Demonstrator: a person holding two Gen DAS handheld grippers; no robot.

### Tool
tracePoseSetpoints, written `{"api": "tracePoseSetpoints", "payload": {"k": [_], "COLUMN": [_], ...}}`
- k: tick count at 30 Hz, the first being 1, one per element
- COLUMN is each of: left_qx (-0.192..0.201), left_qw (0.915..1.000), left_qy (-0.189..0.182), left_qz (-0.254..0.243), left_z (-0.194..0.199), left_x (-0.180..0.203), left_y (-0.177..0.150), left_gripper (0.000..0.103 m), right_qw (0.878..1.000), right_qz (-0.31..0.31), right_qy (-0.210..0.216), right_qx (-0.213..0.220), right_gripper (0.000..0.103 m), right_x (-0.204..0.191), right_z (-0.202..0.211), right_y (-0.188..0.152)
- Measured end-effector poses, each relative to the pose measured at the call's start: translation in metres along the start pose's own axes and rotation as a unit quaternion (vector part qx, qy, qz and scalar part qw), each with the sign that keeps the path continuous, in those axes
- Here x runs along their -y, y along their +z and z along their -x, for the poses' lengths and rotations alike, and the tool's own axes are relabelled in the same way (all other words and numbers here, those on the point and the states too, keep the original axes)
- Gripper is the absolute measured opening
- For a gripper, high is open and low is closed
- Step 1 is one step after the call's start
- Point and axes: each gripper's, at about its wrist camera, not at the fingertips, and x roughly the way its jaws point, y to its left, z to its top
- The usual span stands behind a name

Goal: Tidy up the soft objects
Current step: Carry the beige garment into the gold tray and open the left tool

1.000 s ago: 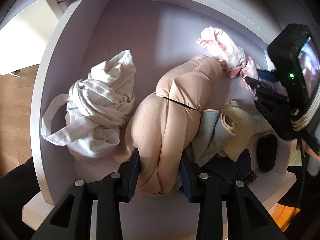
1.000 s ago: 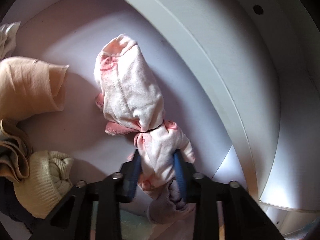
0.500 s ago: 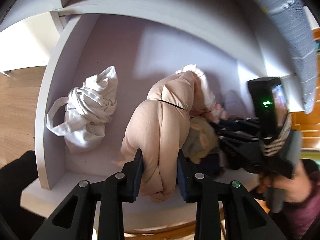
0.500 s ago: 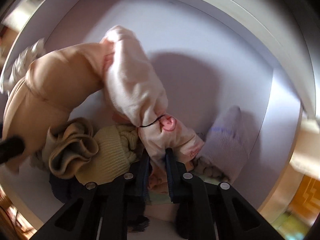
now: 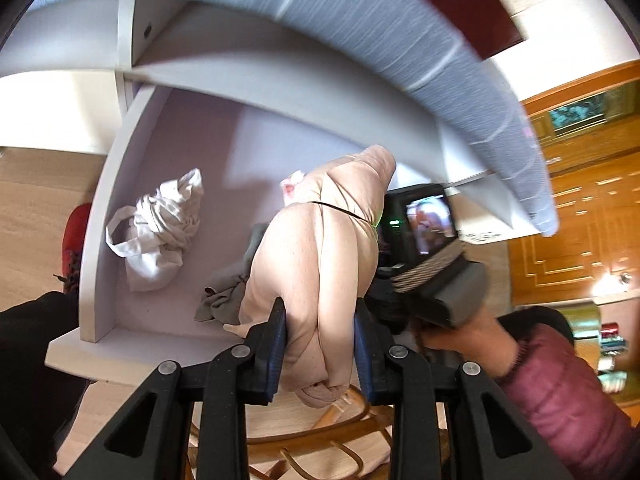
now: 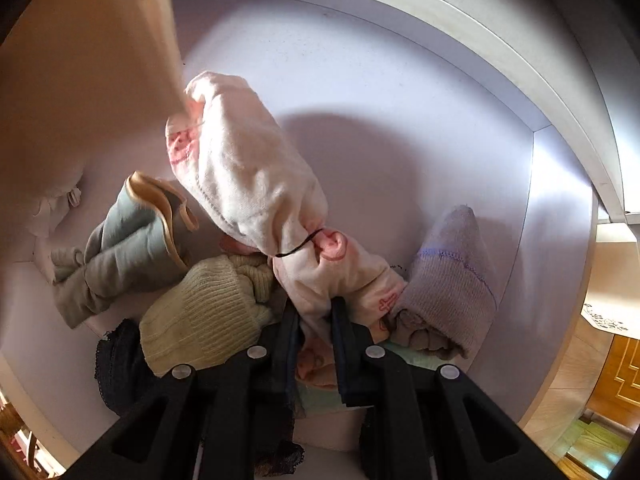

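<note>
My left gripper [image 5: 320,322] is shut on a rolled beige cloth bundle [image 5: 320,248] tied with a thin black band, held up in front of a pale shelf compartment [image 5: 120,184]. In the right wrist view, my right gripper [image 6: 314,324] is shut on a pink-and-white cloth roll [image 6: 256,184], also banded, which slants up over the shelf floor. The beige bundle [image 6: 80,92] fills the upper left of that view. The right gripper's body with its screen [image 5: 428,220] shows just right of the beige bundle, held by a hand in a maroon sleeve [image 5: 560,392].
A white knotted cloth bag [image 5: 160,228] lies at the shelf's left. Around the pink roll lie a grey-green rolled garment [image 6: 120,252], a cream knit piece [image 6: 200,316], a lilac sock roll [image 6: 452,284] and dark lace fabric [image 6: 116,364]. A shelf board [image 5: 280,80] runs overhead.
My left gripper has lifted the beige bundle up and back out of the compartment. The right gripper has tightened on the pink roll and swung it so the other clothes now show beside it.
</note>
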Motion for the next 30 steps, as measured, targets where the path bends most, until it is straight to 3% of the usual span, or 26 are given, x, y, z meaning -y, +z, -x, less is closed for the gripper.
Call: {"api": "tracePoseSetpoints", "payload": {"k": [8,11,15,22,30], "left_qx": [0.076,0.107,0.156,0.212,0.203], "left_qw": [0.9942,0.9897,0.9825,0.9735,0.9768], "left_qy": [-0.066,-0.084,-0.081,-0.019,0.053], "left_qz": [-0.037,-0.045,-0.063,-0.085,-0.046], "left_z": [0.082,0.111,0.155,0.181,0.153], "left_x": [0.026,0.037,0.055,0.078,0.065], "left_y": [-0.004,0.005,0.035,0.122,0.240], "left_gripper": [0.030,0.030,0.030,0.030,0.030], "right_qw": [1.000,1.000,1.000,1.000,1.000], "right_qz": [0.001,0.002,0.002,0.004,0.005], "right_qy": [0.001,0.000,-0.001,-0.002,-0.002], "right_qx": [0.002,0.002,0.002,0.002,0.002], "right_gripper": [0.014,0.014,0.014,0.014,0.014], "right_x": [0.007,0.011,0.011,0.010,0.009], "right_z": [-0.005,-0.009,-0.008,-0.007,-0.011], "right_y": [-0.001,-0.002,-0.002,-0.002,-0.003]}}
